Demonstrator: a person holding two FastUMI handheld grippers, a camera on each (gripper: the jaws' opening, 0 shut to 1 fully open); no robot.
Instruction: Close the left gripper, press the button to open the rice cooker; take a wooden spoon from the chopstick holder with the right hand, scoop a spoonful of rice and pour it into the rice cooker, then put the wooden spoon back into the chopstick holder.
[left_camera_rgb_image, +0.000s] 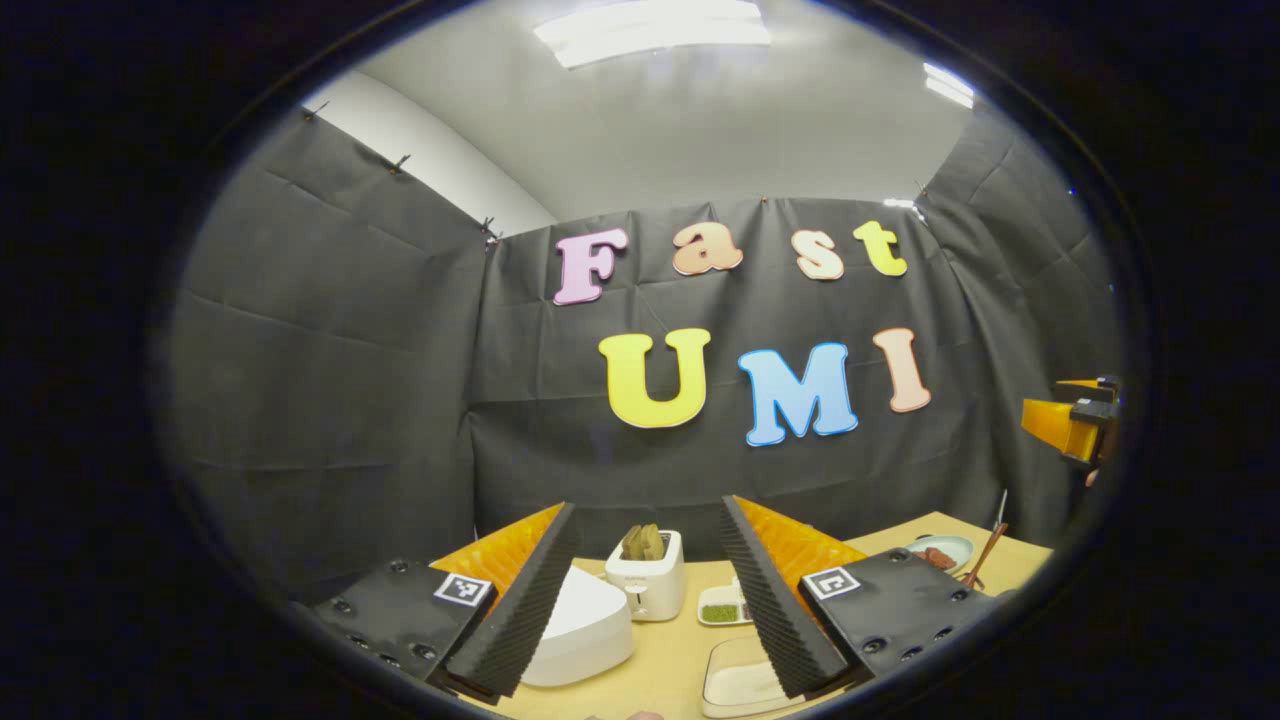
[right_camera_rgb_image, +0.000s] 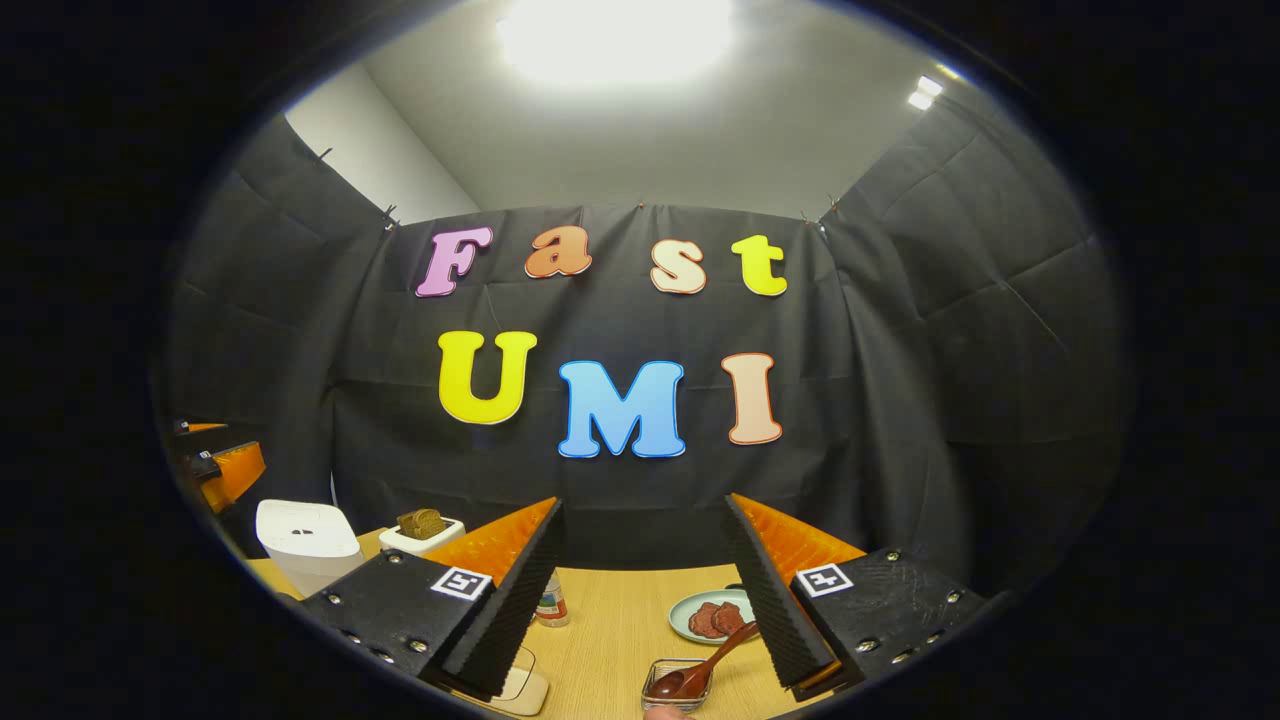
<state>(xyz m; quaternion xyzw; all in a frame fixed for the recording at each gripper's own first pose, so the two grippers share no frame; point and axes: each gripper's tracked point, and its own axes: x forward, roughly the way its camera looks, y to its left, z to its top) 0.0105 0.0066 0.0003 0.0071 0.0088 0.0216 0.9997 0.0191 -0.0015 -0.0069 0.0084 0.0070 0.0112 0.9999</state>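
Note:
The white rice cooker (left_camera_rgb_image: 580, 625) stands shut on the wooden table, just beyond my left gripper (left_camera_rgb_image: 648, 506), whose fingers are wide apart with nothing between them. A clear tray of rice (left_camera_rgb_image: 738, 682) lies close in, partly behind the gripper's right-hand finger. My right gripper (right_camera_rgb_image: 645, 500) is open too and holds nothing. Below it, a dark wooden spoon (right_camera_rgb_image: 705, 665) rests with its bowl in a small glass holder (right_camera_rgb_image: 678, 685). The rice cooker (right_camera_rgb_image: 305, 540) is far to the left in the right gripper view. The right gripper (left_camera_rgb_image: 1070, 420) hangs at the right edge in the left gripper view.
A white toaster (left_camera_rgb_image: 648, 578) with bread stands behind the cooker, a small dish of green bits (left_camera_rgb_image: 720, 612) beside it. A plate of red meat slices (right_camera_rgb_image: 710, 618) and a small bottle (right_camera_rgb_image: 553, 600) sit mid-table. Black cloth walls close the booth.

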